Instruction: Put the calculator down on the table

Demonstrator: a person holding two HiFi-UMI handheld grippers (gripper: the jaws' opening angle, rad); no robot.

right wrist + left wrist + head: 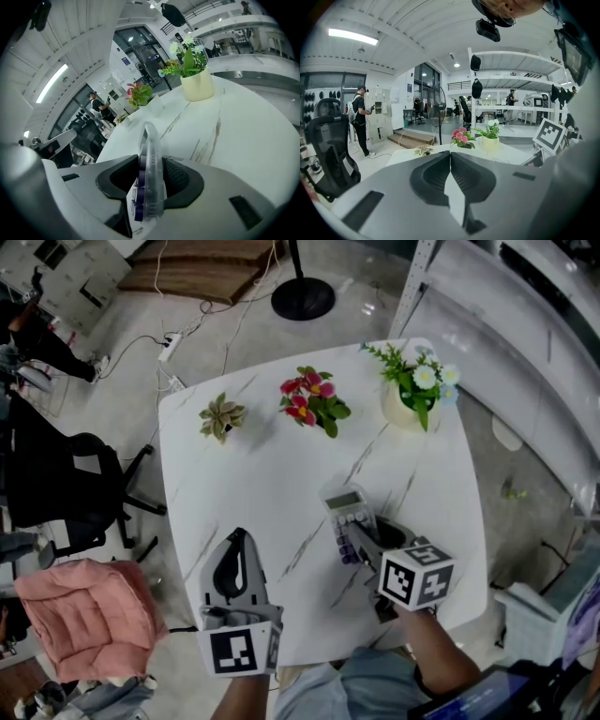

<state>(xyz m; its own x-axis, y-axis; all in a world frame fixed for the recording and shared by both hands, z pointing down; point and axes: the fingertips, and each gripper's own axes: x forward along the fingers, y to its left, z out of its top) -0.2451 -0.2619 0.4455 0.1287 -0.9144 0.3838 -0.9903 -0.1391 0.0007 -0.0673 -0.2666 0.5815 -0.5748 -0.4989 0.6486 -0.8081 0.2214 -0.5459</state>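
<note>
Calculator right of middle of surface, edge-on between jaws of right gripper, keys toward one jaw. Contact with surface unclear. Jaws slightly spread, no firm pinch apparent. Best: settle lower edge first, lay it flat, widen jaws, draw straight back clear of keys. Left gripper jaws pressed together, empty.

I count one calculator, one counter and two hand-held grippers, left and right. Three plants: one succulent, one with pink flowers, one with white flowers. On the floor at left, one black chair and one pink cushion.
</note>
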